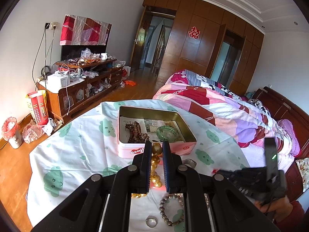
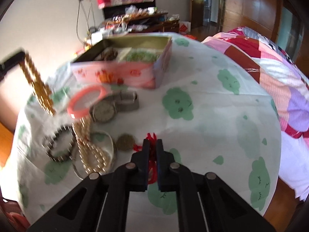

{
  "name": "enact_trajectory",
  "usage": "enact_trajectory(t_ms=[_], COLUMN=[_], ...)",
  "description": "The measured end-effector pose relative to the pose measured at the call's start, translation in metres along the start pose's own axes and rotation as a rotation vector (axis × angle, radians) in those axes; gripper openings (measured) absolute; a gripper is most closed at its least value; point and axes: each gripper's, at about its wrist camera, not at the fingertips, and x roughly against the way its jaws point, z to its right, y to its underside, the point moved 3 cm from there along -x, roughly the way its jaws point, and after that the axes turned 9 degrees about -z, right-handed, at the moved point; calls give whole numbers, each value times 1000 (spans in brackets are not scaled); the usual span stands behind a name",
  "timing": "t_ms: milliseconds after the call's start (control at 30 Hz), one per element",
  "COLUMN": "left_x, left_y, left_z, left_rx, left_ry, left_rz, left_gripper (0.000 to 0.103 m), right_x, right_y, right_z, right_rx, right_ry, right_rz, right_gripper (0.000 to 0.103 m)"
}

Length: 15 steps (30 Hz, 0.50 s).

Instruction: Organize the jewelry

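Golden bead necklace [image 1: 156, 161] pinched in left hand-held gripper [image 1: 156, 148], dangling just short of pink tin [image 1: 185, 148] on worktop [image 1: 77, 150]. Best lifted clear over the rim, then released. Right hand-held gripper [image 2: 152, 145] clamped on red cord [image 2: 151, 150].
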Motion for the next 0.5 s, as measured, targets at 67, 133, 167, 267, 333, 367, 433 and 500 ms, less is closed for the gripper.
enact_trajectory(t_ms=[67,133,167,267,333,367,433,500], left_x=[-2,-4,-5,-8,-11,-12,-18,-23], left_y=[-1,-4,-6,-13,-20,-24,-33,-40], left_z=[0,0,2,4,5,6,7,9], left_rx=[1,-3,-8,-28,-39,-43,-50,-62], left_ry=[4,5,4,3,2,3,6,10], left_rz=[1,3,6,22,34,39,49,60], left_gripper=[10,10,10,10,10,10,10,10], right_x=[13,28,34,51,57,59,61,62], right_y=[-8,-20,-25,-47,-59,-65,-78,-92], right_z=[2,1,-1,-8,-12,-14,-18,-20], right_rx=[-28,-31,-28,-14,-6,-2,0,0], right_ry=[-28,-43,-43,-55,-68,-73,-90,-121], right_rz=[44,94,112,178,211,221,248,275], right_gripper=[8,8,8,8,8,8,8,8])
